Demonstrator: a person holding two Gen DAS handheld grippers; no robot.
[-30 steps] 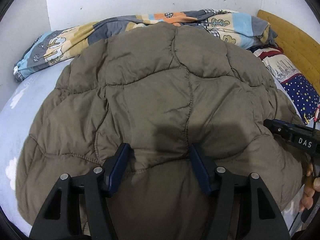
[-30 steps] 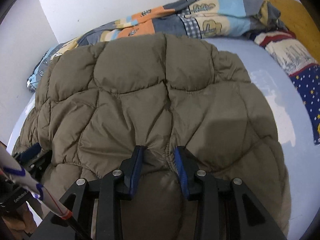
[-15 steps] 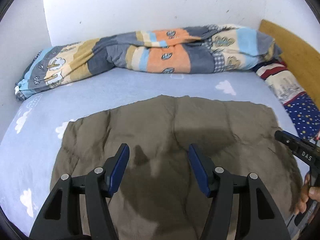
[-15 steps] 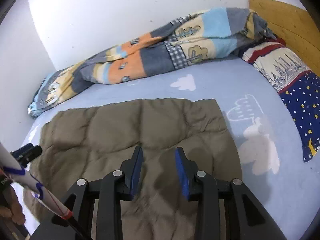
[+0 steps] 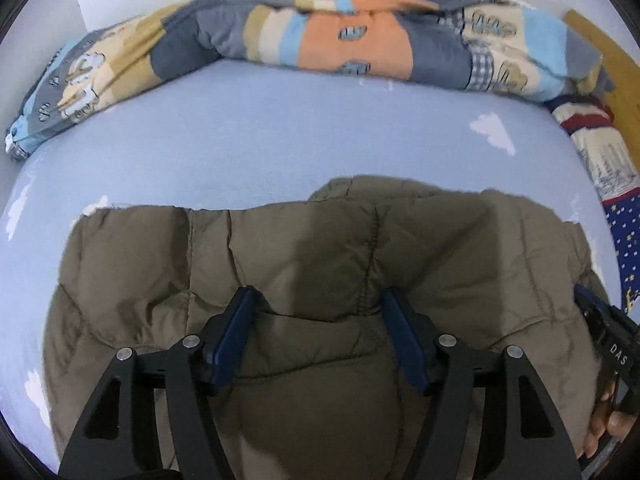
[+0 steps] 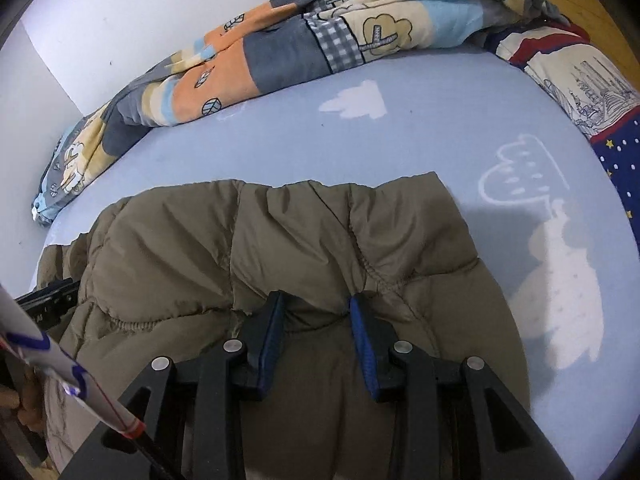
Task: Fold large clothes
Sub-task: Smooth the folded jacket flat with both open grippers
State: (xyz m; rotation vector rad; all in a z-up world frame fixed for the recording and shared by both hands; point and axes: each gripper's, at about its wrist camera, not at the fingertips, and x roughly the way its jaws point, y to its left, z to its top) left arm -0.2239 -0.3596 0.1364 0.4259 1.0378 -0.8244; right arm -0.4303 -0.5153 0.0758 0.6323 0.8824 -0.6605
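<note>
jacket (image 5: 320,264) olive quilted, flat on blue bed sheet (image 5: 280,140) | left gripper (image 5: 316,312) jaws just widened, puffy fabric between | right gripper (image 6: 318,312) pinching jacket fold

Both wrist cameras are looking steeply down, close over the brown jacket (image 5: 320,280) on the bed (image 5: 280,140), sharing it and the patchwork quilt (image 6: 280,52) lying at twelve o'clock.

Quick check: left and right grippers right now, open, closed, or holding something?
Left gripper: closed on a fold of the olive puffer jacket, jaws just widened slightly.
Right gripper: closed on the jacket's near edge.
</note>
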